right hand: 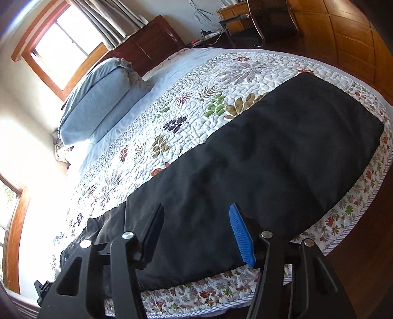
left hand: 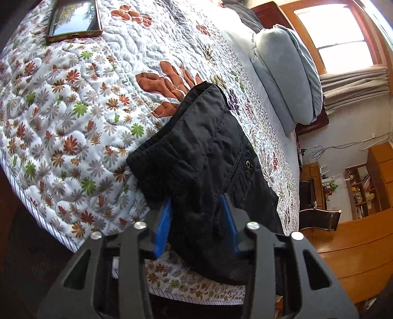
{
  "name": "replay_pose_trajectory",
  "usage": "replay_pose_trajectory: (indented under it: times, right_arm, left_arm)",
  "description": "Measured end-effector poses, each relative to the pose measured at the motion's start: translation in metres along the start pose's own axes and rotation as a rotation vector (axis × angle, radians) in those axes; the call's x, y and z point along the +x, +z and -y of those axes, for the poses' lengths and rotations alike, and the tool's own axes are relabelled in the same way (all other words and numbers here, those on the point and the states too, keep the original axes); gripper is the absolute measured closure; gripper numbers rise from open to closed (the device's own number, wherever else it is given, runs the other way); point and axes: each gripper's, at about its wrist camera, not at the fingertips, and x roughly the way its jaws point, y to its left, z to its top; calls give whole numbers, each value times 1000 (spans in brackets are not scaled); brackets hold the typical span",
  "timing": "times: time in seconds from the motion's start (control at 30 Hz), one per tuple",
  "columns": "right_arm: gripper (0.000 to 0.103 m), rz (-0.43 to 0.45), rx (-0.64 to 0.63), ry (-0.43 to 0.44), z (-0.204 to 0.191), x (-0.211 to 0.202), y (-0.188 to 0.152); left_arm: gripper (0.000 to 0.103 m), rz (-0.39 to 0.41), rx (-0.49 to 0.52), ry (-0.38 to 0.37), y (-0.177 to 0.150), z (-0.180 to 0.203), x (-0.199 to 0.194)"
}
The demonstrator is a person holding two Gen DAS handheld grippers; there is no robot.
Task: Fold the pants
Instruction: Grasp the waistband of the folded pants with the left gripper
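Black pants lie along the near edge of a floral quilted bed. In the left wrist view their waistband end (left hand: pixel 208 147) shows a pocket button and seam. My left gripper (left hand: pixel 196 216) has its blue pads (left hand: pixel 163 228) on either side of a bunch of the black cloth, closed on it. In the right wrist view the legs (right hand: pixel 282 152) stretch flat toward the far bed corner. My right gripper (right hand: pixel 196 220) hovers over the pants with its fingers wide apart, the blue pad (right hand: pixel 242 235) clear of the cloth.
A phone (left hand: pixel 73 18) lies on the quilt (left hand: pixel 73 110) at the far left. Blue folded bedding (left hand: pixel 287 81) and a pillow (right hand: pixel 98 98) sit by the headboard. Wooden floor, shelves and a chair (left hand: pixel 319 216) stand beyond the bed.
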Motion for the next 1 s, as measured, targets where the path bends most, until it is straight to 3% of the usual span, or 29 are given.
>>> replay_pose_trajectory:
  times: [0.03,0.13,0.33,0.4,0.53,0.63,0.7,0.73,0.77,0.8,0.9,1.0]
  right_arm:
    - [46,-3,-3,-4,-4,2,0]
    - [44,-18,7,1,-5,9,-3]
    - [44,-30,-4,5,-7,14,-1]
    - [44,-30,4,7,-6,13,-1]
    - [43,-37,7,5,-2,17,-3]
    - [43,-46,10,9,2,20,-6]
    - [43,-45,24,18,7,19,-6]
    - [43,-43,37,23,10,17,-6]
    - [39,-41,56,34,15,15,-5]
    - [36,-37,76,47,21,13,-5]
    - [36,-23,144,63,42,5,-5]
    - [36,-6,180,52,58,-1,-8]
  left_arm:
    - [87,4,-10,2,0,-3,-1]
    - [90,14,-37,-9,-1,-9,0]
    - [93,97,83,-12,0,22,-15]
    - [93,95,96,7,1,26,-19]
    - [92,27,143,143,-2,12,-6]
    - [91,28,161,150,-1,6,-1]
    - [82,34,163,157,-1,11,-3]
    - [55,32,159,159,-2,15,-4]
    - [19,35,154,170,-4,19,-6]
    - [10,55,149,182,-7,24,-10]
    - [10,23,138,133,-17,32,-14]
    - [10,-38,8,68,-27,20,-5]
